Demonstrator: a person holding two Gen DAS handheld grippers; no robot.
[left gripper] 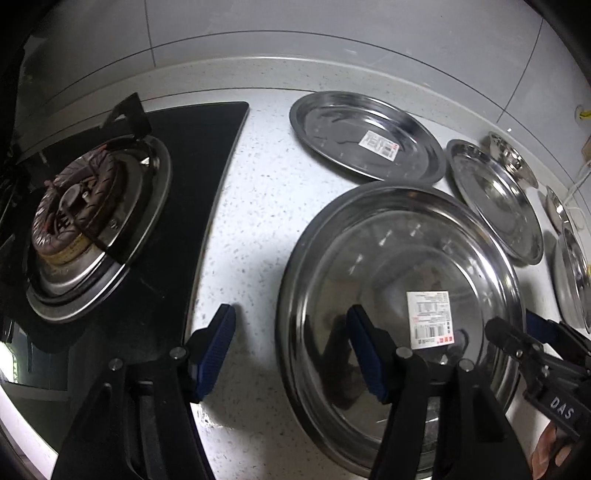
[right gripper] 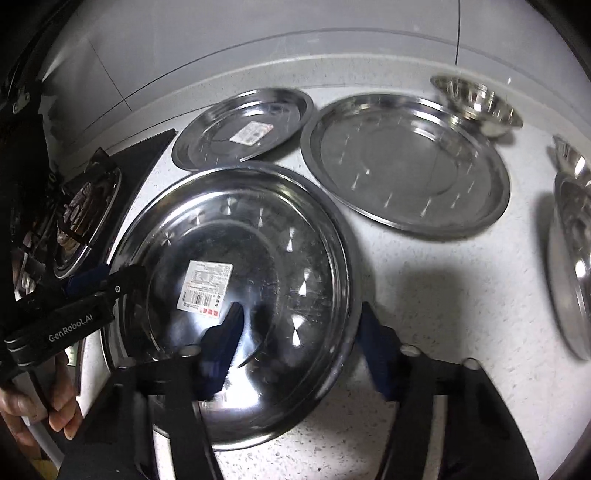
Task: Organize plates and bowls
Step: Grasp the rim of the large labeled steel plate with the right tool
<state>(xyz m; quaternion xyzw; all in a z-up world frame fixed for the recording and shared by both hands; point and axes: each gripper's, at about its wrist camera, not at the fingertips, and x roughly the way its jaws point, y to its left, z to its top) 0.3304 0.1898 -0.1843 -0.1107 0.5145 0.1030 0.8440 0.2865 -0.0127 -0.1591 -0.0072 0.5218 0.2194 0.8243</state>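
A large steel plate (left gripper: 399, 258) with a white label lies on the speckled counter (left gripper: 258, 206), nearest to me. My left gripper (left gripper: 291, 312) is open and straddles the plate's left rim, one blue pad on the counter side and one over the dish. In the right wrist view the same plate (right gripper: 240, 229) has my right gripper (right gripper: 301, 308) open astride its right rim; the pads do not press on it. Each gripper shows at the edge of the other's view: the right gripper (left gripper: 517, 332) and the left gripper (right gripper: 92, 291).
Behind lie a labelled steel plate (right gripper: 243, 129), a wider plate (right gripper: 406, 162) and a small bowl (right gripper: 476, 99). More steel dishes (right gripper: 572, 258) sit at the far right. A black gas stove (left gripper: 85, 221) adjoins on the left; a tiled wall (left gripper: 295, 29) runs behind.
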